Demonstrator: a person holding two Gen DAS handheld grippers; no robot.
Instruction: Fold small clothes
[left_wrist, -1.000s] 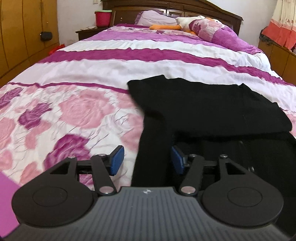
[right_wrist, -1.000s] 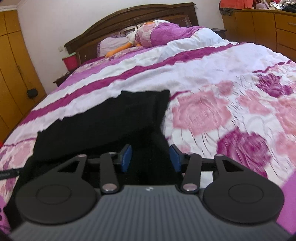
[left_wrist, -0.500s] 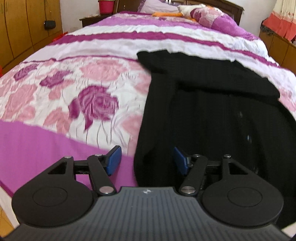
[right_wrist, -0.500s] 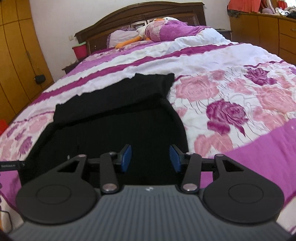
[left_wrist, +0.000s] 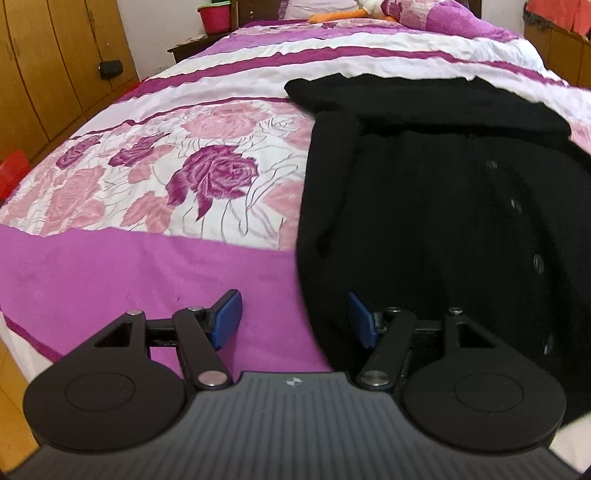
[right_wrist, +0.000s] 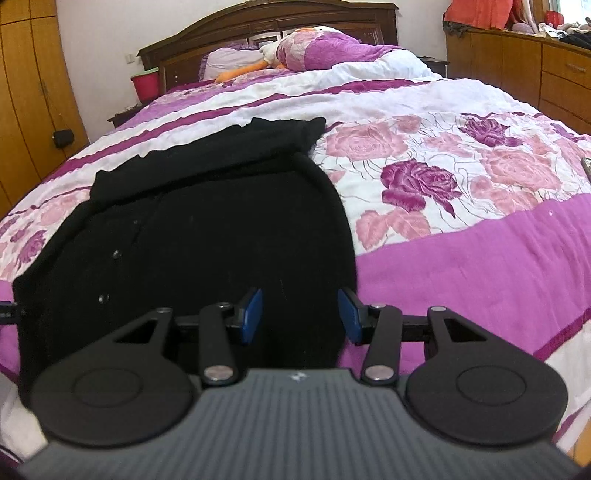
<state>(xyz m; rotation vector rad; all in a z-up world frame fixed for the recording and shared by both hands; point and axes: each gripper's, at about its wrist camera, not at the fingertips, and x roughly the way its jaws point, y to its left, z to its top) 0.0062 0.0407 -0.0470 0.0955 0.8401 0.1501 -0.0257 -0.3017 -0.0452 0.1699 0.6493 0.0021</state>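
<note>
I am drawing both grippers back to the black garment's (left_wrist: 424, 206) near hem: left gripper (left_wrist: 295, 319) wide, right gripper (right_wrist: 300, 315) half-open, both empty, ready for the next fold.

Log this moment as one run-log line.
left gripper: open, astride black garment edge | right gripper: open, over hem | bedspread: garment part-folded

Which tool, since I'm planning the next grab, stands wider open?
The left tool: its blue pads gape wider, straddling the edge of the black garment; the right tool has its pads closer together.
</note>
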